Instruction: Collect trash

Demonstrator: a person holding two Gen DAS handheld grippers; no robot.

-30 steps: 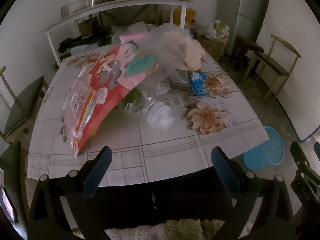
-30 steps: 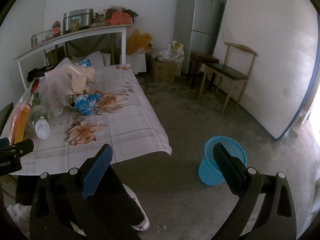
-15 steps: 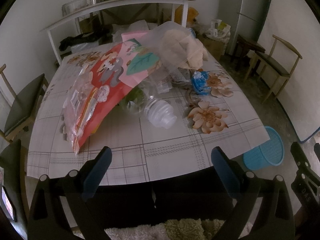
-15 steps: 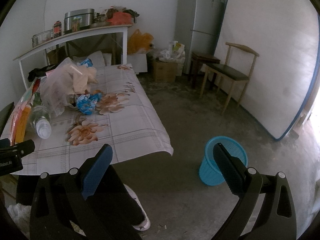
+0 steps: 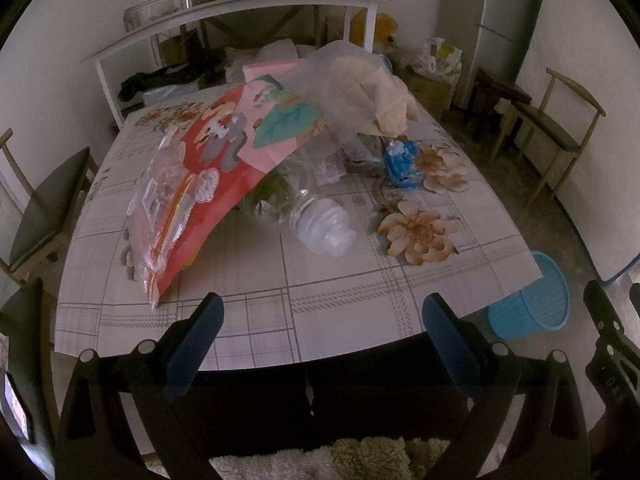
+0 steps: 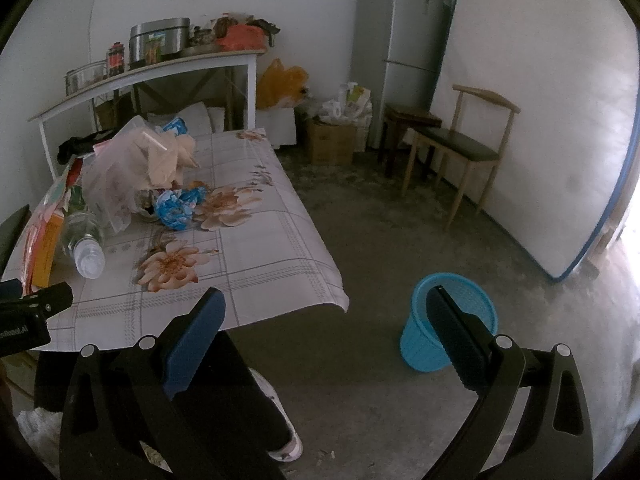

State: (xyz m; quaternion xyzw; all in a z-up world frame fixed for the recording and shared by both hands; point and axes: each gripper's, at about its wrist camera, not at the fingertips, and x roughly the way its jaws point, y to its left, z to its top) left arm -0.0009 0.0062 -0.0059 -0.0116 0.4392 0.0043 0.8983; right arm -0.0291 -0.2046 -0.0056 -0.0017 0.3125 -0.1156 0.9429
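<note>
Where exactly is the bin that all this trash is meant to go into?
Start at the table with the flowered cloth. On the bare concrete floor just past its near right corner stands a small bright blue plastic wastebasket with mesh sides. It is the only blue container on the floor, apart from the chairs and boxes by the wall.

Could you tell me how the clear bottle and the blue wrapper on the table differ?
The bottle is clear plastic; the wrapper is bright blue with white. The bottle lies on its side, partly under the red bag; the wrapper sits crumpled in the open. The bottle looks larger and keeps its ribbed shape; the wrapper is a small wad. Both rest on the table, untouched by either gripper.
</note>
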